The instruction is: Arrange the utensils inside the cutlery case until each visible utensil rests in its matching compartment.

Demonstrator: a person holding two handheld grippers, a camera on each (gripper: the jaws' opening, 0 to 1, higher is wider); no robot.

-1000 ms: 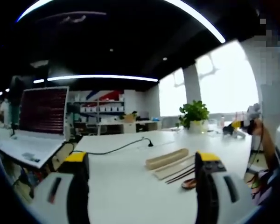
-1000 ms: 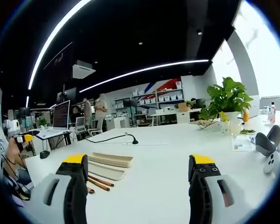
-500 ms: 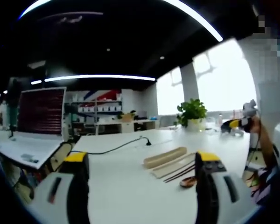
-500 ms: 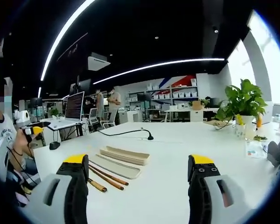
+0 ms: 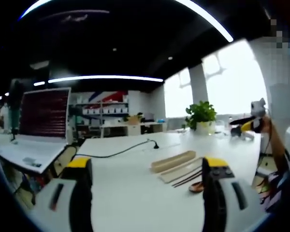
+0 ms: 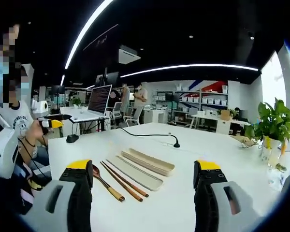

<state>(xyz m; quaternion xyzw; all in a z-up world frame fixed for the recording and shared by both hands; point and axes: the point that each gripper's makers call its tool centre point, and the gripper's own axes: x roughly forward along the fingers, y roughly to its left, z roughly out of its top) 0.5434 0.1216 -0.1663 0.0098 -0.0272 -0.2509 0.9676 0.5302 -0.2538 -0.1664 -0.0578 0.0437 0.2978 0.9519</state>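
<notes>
In the right gripper view the right hand-held gripper (image 6: 144, 181) rises from the bottom edge with its jaws wide apart and nothing between them. On the white table (image 6: 183, 208), at lower centre, lie the cutlery case (image 6: 148, 162), its flat lid (image 6: 135, 174), a pair of chopsticks (image 6: 124, 180) and a spoon (image 6: 105, 183), side by side. In the left gripper view the left hand-held gripper (image 5: 147, 176) is likewise spread and empty; the case (image 5: 173, 161) sits right of centre.
</notes>
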